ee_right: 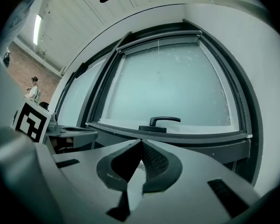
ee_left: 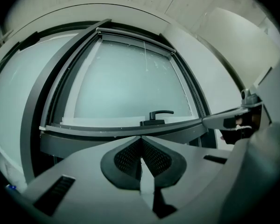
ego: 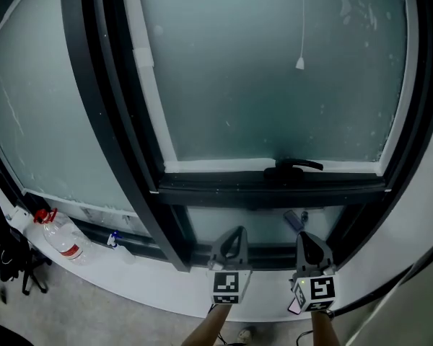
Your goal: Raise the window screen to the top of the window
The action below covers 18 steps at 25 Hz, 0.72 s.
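The window (ego: 274, 71) has frosted panes in a dark frame, with a black handle (ego: 294, 166) on its lower rail. A thin pull cord with a white bead (ego: 300, 63) hangs in front of the pane. A light-grey bar (ee_right: 158, 36) runs along the top of the window opening; whether it is the screen's bar I cannot tell. My left gripper (ego: 234, 232) and right gripper (ego: 304, 238) are side by side below the sill, both shut and empty. The handle (ee_left: 156, 117) lies ahead of the left gripper (ee_left: 141, 139), and the handle (ee_right: 159, 123) ahead of the right gripper (ee_right: 141, 142).
A clear plastic bottle with a red cap (ego: 60, 236) and a small blue-capped bottle (ego: 113, 240) stand on the sill at the left. A small blue object (ego: 296, 220) lies on the ledge above the right gripper. A black stand (ego: 7, 254) is at far left.
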Motion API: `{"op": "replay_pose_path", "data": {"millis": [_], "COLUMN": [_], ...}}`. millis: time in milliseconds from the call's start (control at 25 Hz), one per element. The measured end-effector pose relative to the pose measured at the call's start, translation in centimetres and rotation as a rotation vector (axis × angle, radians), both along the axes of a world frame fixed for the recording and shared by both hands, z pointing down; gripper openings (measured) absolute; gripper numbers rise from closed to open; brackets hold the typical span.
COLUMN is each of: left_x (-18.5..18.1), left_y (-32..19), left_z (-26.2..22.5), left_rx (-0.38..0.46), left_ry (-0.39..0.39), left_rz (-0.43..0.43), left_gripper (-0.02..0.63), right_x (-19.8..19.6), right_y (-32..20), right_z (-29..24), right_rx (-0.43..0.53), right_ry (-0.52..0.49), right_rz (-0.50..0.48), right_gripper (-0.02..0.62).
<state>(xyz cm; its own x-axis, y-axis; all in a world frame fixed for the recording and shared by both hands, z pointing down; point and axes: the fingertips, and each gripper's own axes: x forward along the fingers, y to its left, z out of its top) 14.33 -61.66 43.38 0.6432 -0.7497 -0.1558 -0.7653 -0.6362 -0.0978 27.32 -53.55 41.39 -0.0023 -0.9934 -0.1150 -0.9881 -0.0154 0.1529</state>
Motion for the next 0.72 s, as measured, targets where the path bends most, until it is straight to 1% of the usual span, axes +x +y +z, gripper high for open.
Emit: {"op": "replay_pose_path", "data": {"millis": [120, 280, 520, 640, 720], "left_x": [-0.1, -0.5, -1.0, -1.9, -2.3], "left_y": [2.5, 6.8, 15.3, 19.8, 22.3], "left_z": [0.7, 0.6, 0.0, 0.1, -0.1], "left_rx": [-0.011, -0.014, -0.005, -0.007, -0.007], "left_ry": [-0.028, -0.033, -0.021, -0.028, -0.019], "left_rz": [-0.007, -0.027, -0.042, -0.050, -0.049], "left_gripper": [0.005, 0.005, 0.005, 0.005, 0.005], "right_x": [0.4, -0.1, -0.6, -1.5, -1.8], "right_y": [3.0, 7.5, 14.9, 19.0, 21.3], "right_z": [0.1, 0.3, 1.0, 1.8, 2.2], "right_rx": [0.006, 0.004, -0.011, -0.024, -0.039], "right_ry": [-0.040, -0.030, -0.044, -0.059, -0.068], "right_rz": [0.011, -0.005, -0.031, -0.040, -0.042], "right_gripper": [0.008, 0.006, 0.007, 0.006, 0.007]}}
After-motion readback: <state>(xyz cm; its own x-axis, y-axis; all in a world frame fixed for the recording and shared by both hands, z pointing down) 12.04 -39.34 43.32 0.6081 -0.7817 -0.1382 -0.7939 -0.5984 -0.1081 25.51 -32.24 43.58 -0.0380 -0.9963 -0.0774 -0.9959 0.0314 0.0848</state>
